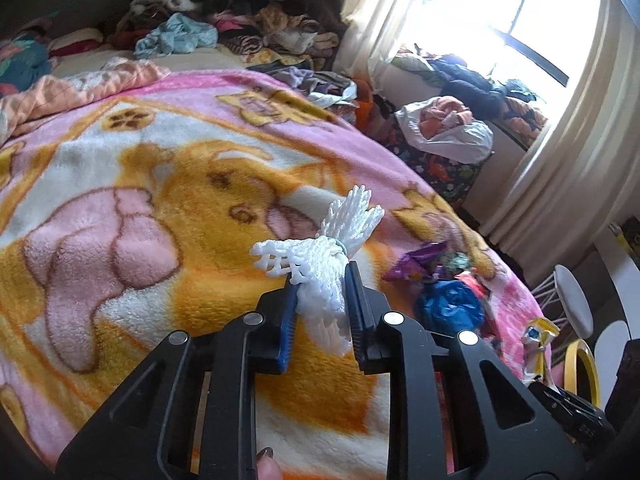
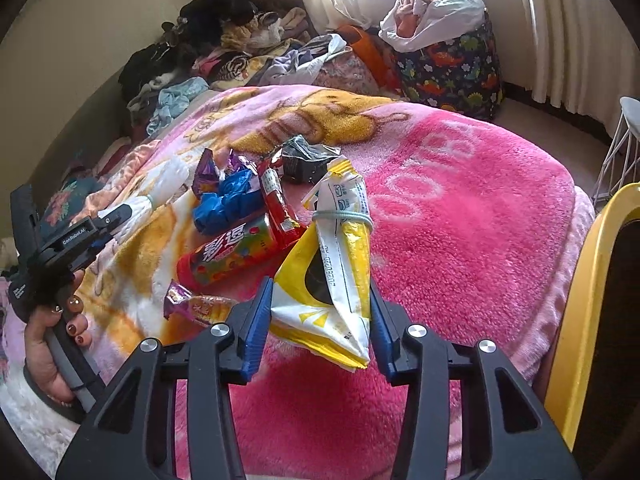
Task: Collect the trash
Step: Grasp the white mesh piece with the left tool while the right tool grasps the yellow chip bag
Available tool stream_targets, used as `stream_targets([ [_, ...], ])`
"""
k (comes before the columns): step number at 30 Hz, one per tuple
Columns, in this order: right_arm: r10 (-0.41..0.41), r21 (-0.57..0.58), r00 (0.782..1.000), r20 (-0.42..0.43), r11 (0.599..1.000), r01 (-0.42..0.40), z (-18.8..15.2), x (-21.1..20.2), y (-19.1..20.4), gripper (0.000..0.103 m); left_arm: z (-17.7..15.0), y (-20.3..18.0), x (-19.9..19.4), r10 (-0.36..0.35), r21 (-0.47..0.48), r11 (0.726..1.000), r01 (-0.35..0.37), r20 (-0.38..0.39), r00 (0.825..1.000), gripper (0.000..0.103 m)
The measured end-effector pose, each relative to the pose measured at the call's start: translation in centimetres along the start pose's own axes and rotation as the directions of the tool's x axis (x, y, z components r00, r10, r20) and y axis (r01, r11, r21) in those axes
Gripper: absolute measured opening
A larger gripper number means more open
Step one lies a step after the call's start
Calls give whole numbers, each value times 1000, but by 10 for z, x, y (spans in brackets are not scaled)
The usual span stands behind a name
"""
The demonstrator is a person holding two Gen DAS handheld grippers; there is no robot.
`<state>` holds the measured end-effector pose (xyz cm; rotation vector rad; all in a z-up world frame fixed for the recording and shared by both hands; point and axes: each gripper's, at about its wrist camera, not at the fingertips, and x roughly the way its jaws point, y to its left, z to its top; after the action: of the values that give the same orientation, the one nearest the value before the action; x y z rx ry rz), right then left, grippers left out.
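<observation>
The left hand-held gripper (image 1: pixel 320 280) is clenching a bundle of white foam netting (image 1: pixel 320 268), tied at its middle, and is holding it above the pink and orange blanket (image 1: pixel 140 200) that is covering the bed. The right hand-held gripper (image 2: pixel 320 312) is grasping a yellow and white snack wrapper (image 2: pixel 332 280), bound with a pale cord (image 2: pixel 342 216), between its blue-padded fingers (image 2: pixel 256 328); the wrapper is hanging just over the bright pink part of the blanket (image 2: pixel 480 240). The remaining trash is lying in a cluster on the blanket just beyond this wrapper: a red tube-shaped snack can (image 2: pixel 228 256) on its side, a red stick wrapper (image 2: pixel 278 200) resting against the can, a crumpled blue plastic bag (image 2: pixel 224 200), purple wrappers (image 2: pixel 208 176), a dark crumpled packet (image 2: pixel 304 156) and, nearest the gripper, a small purple and orange wrapper (image 2: pixel 196 306). In the left wrist view the same cluster is appearing to the right of the netting, with the blue bag (image 1: pixel 452 304) and a purple wrapper (image 1: pixel 416 264) on top. Beyond the far edge of the blanket, a dinosaur-print fabric bin (image 2: pixel 452 68) is standing on the floor, carrying a white plastic bag (image 2: pixel 440 12) filled with pinkish clothing. A yellow-rimmed container (image 2: pixel 580 300) is showing at the blanket's near right edge; its contents cannot be seen. Heaped clothes (image 1: pixel 224 16) are lying along the wall behind the blanket.
</observation>
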<state>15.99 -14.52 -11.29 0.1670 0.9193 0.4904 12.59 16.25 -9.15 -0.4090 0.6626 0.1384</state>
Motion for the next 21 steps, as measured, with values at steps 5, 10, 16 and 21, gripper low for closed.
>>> stream_targets([
  [5, 10, -5, 1000, 15, 1000, -10, -3, -10, 2, 42, 3, -15, -14, -31, 31, 999, 30, 25, 999, 17],
  [10, 20, -13, 999, 27, 1000, -20, -5, -17, 6, 42, 8, -29, -27, -60, 50, 997, 57, 50, 997, 17],
  [16, 32, -19, 998, 44, 999, -31, -7, -29, 9, 42, 7, -49, -39, -94, 90, 992, 89, 61, 994, 17],
  [21, 39, -25, 997, 64, 999, -38, -7, -40, 9, 42, 3, -62, -44, -114, 111, 988, 107, 57, 992, 17],
])
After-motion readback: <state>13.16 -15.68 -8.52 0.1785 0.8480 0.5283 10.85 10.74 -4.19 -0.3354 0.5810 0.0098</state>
